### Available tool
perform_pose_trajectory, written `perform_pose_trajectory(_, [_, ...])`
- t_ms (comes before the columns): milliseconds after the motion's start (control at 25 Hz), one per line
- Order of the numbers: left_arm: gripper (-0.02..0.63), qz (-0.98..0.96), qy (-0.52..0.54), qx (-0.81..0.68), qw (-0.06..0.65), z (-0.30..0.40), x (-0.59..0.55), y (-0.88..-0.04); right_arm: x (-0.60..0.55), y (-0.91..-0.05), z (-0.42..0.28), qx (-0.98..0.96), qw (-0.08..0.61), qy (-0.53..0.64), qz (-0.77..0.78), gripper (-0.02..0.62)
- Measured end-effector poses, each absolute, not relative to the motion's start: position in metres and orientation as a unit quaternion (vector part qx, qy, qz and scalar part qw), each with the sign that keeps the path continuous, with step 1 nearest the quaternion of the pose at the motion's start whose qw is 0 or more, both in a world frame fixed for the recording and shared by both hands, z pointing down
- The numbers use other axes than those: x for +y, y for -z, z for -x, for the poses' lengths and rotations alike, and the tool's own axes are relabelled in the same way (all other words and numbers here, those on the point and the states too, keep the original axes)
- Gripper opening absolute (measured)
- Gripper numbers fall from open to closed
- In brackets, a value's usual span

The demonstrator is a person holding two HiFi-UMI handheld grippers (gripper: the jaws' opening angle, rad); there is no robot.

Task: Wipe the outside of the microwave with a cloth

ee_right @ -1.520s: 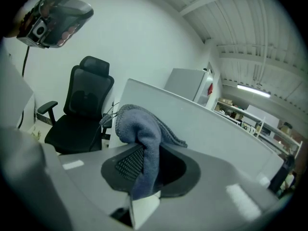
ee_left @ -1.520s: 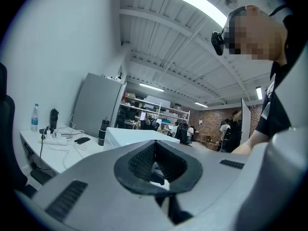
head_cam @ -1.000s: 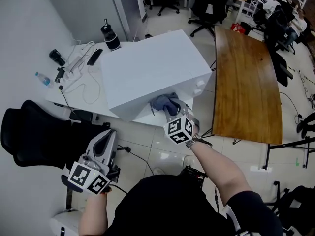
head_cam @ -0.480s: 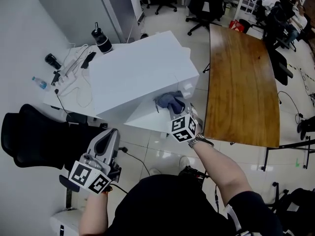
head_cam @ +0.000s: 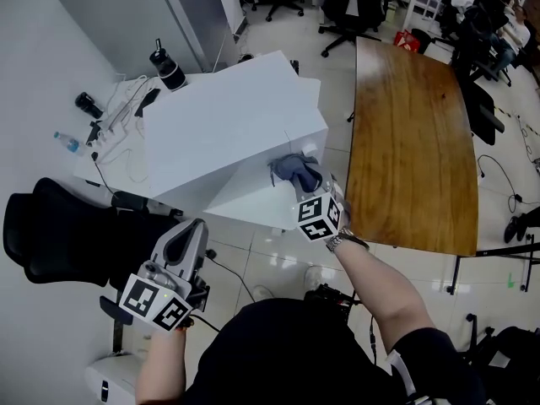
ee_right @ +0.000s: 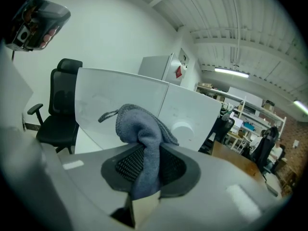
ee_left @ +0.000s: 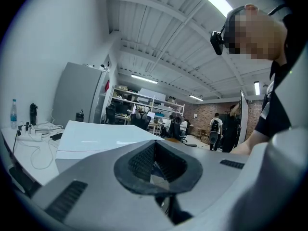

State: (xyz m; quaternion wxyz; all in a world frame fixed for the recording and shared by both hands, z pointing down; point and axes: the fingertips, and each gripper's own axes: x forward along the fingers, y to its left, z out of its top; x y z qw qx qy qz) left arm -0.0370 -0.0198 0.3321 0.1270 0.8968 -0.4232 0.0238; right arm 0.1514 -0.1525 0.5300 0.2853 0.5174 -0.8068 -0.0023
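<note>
Cloth (ee_right: 139, 124) in right gripper (ee_right: 147, 167) (beside microwave (head_cam: 219, 133) front)

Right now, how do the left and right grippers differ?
The right gripper grips a grey-blue cloth; the left gripper holds nothing. The right gripper is up at the front of the microwave; the left gripper hangs low, away from it, by a black chair. Both are shut.

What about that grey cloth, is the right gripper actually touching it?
Touching. The right gripper view shows the right gripper shut on the cloth, which is pinched between its jaws.
</note>
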Motion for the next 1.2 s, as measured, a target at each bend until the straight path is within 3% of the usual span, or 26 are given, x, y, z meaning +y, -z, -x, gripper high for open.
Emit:
perform_pose_trajectory(760, [0.005,-0.900,-0.023,-0.418,0.124,-0.021,-0.023,-0.330,-0.154,-0.525,-0.217,-0.805,0.289,-0.007,-0.518,0.080])
perform_pose_trajectory(1200, [0.005,-0.902,-0.021,-0.415,0.118,-0.038,-0.032,-0.333,-0.127,-0.448,-0.202,-0.886,0.203,0.014,-0.416,0.080])
